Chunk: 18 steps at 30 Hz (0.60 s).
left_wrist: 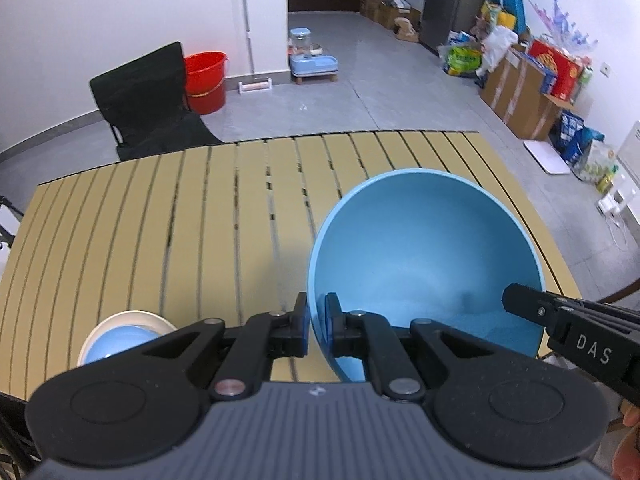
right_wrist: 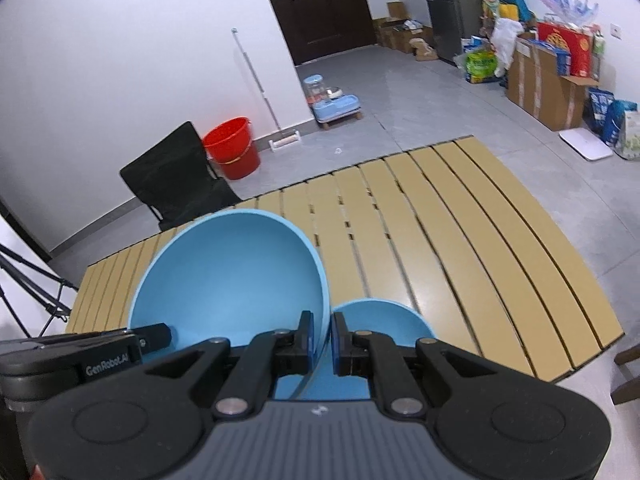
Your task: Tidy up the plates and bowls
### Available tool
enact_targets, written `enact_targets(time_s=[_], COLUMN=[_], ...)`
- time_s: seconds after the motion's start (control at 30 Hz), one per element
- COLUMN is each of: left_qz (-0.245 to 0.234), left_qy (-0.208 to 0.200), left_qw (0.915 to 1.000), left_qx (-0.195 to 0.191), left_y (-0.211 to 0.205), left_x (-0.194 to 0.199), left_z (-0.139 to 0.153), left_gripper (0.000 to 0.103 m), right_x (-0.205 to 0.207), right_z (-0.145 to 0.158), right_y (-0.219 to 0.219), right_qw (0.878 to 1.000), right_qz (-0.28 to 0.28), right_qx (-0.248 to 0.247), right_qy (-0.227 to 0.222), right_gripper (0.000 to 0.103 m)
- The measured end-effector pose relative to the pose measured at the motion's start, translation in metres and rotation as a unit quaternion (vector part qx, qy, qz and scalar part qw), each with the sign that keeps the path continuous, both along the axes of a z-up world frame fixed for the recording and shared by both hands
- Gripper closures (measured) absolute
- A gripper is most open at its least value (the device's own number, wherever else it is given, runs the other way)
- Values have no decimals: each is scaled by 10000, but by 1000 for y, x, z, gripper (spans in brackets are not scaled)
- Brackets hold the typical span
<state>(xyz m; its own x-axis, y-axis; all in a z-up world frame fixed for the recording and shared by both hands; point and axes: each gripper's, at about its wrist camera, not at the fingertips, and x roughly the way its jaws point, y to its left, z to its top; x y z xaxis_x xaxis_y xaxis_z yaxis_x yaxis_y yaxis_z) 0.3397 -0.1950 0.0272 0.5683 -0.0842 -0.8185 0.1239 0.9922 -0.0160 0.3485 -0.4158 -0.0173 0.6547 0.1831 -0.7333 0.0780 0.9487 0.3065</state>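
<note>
1. Large sky-blue plastic bowl (left_wrist: 432, 256) carried between both grippers, tilted, its opening facing away from the wrists.
2. Left gripper (left_wrist: 317, 326): fingers narrow, pinched on the bowl's left rim; one blue pad outside the wall, one inside.
3. Right gripper (right_wrist: 320, 338): fingers likewise narrow, clamped on the opposite rim. Its black tip shows at the right edge of the left wrist view, across the bowl's mouth.
4. Bowl hangs directly ahead of both finger pairs, above the tan slatted worktop (left_wrist: 208, 216); contact with the slats cannot be told.
5. Below and left of the left fingers: cream bowl (left_wrist: 132, 322) with a smaller blue bowl (left_wrist: 116, 346) nested inside, on the worktop's near edge.
6. Just beyond the right fingers, below the held rim: another smaller light-blue bowl (right_wrist: 384, 322) on the worktop.
7. Judgement: either stack could receive the big bowl; the light-blue bowl lies nearer the right fingers.
</note>
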Motion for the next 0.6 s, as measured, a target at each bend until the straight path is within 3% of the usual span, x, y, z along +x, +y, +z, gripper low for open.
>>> enact_targets(time_s=[0.6], left_qz=[-294], left_qy=[446], left_qw=[9983], left_qx=[239], left_y=[-48], left_x=[17], left_z=[-49], left_gripper=[95], right_x=[10], right_z=[-51], right_y=[-45], right_qw=[9991], right_qz=[-286], right_qx=[116], right_qy=[301], right_gripper=[94])
